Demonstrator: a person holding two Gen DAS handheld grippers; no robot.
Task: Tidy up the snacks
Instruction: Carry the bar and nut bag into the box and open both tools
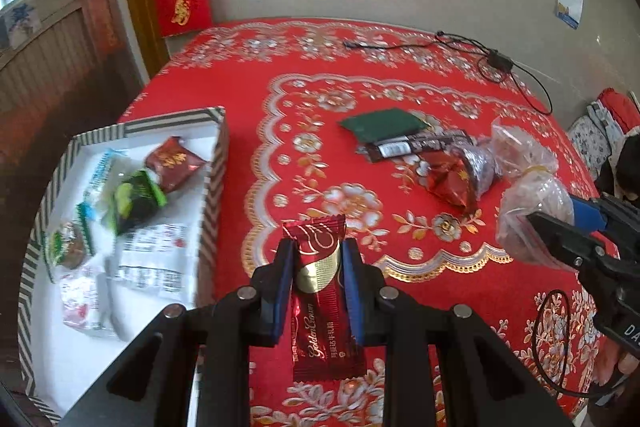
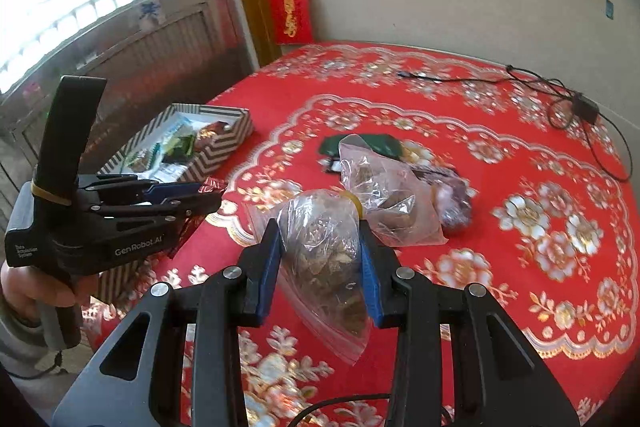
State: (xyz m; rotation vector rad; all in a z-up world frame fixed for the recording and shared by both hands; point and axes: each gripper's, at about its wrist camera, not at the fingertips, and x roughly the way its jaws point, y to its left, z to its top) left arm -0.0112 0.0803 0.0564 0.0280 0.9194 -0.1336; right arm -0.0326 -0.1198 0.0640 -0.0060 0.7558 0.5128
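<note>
My left gripper (image 1: pixel 316 259) is shut on a dark red Golden Crown wafer bar (image 1: pixel 324 307) and holds it above the red tablecloth, just right of the striped box (image 1: pixel 212 183). The box holds several wrapped snacks (image 1: pixel 136 199). My right gripper (image 2: pixel 320 247) is shut on a clear plastic bag of brown snacks (image 2: pixel 324 255); this bag shows in the left wrist view (image 1: pixel 528 211) too. A second clear bag (image 2: pixel 384 187), a green packet (image 1: pixel 380 125), a dark bar (image 1: pixel 416 145) and a red foil packet (image 1: pixel 448 183) lie mid-table.
The round table (image 1: pixel 400 67) has a red flowered cloth and stands against a beige wall. A black cable with an adapter (image 1: pixel 496 61) lies at the far edge. The striped box (image 2: pixel 224 143) sits at the table's left edge.
</note>
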